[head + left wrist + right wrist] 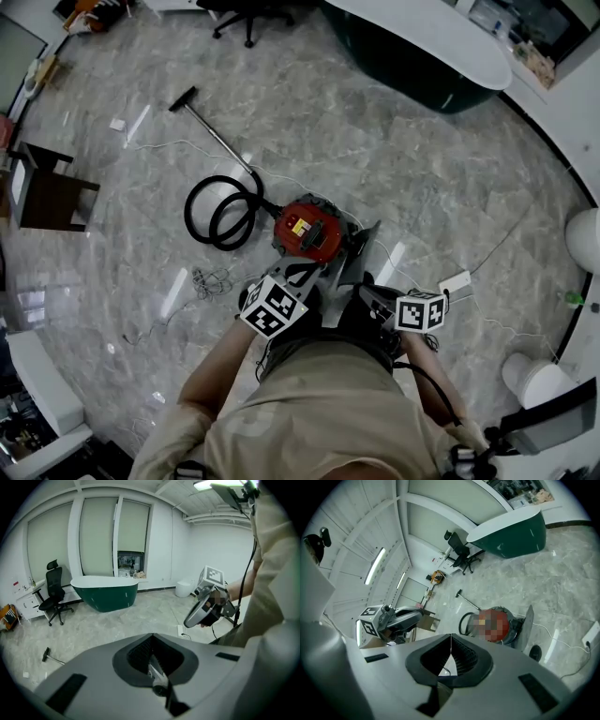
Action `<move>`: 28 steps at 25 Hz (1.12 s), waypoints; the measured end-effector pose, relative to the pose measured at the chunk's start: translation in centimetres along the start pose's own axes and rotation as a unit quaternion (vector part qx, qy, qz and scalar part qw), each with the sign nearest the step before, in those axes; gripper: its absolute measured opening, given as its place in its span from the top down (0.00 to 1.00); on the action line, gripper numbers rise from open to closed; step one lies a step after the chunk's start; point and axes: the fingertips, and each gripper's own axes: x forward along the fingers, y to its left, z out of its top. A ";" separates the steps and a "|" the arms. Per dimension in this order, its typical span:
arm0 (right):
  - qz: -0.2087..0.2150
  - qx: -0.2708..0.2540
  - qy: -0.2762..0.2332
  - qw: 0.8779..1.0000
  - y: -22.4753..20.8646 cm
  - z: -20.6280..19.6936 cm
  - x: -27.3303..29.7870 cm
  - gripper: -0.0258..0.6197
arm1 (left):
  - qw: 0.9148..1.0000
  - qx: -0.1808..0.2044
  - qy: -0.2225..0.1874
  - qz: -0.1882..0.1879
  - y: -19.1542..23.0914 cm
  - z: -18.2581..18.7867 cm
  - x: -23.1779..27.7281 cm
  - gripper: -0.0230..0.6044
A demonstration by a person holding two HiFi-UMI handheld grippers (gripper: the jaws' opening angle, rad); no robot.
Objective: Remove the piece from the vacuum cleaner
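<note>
The red canister vacuum cleaner (307,228) lies on the marble floor just ahead of me, its black hose (220,211) coiled to the left and its wand (214,134) running away. A grey flap (361,247) stands up on its right side. In the right gripper view the vacuum cleaner (494,624) is under a mosaic patch, with the flap (528,623) beside it. My left gripper (305,276) hangs over the vacuum's near edge; my right gripper (372,298) is near the flap. Left gripper (152,644) and right gripper (451,645) are both shut with nothing between the pads.
A green bathtub (422,47) stands at the back, an office chair (246,14) beside it. A dark wooden stool (47,192) is at the left. Loose cable (211,279) and a white power strip (455,281) lie on the floor near the vacuum.
</note>
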 end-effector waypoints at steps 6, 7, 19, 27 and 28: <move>0.003 0.016 0.023 1.000 -2.9 0.6 0.7 0.96 | 0.999 -0.027 0.028 0.012 1.1 -1.7 2.3 0.97; 0.002 0.019 0.024 1.000 -3.4 0.8 0.8 0.96 | 0.999 -0.029 0.032 0.012 1.2 -2.0 2.8 0.97; -0.044 0.044 0.034 0.997 -13.5 0.2 5.0 0.96 | 0.996 -0.057 0.063 0.019 5.4 -9.3 10.9 0.97; -0.093 0.065 0.042 0.993 -21.8 -3.3 9.3 0.96 | 0.996 -0.068 0.060 0.022 6.1 -15.0 17.0 0.97; -0.105 0.064 0.043 0.991 -22.8 -3.9 9.6 0.96 | 0.995 -0.074 0.055 0.022 6.1 -15.5 17.5 0.97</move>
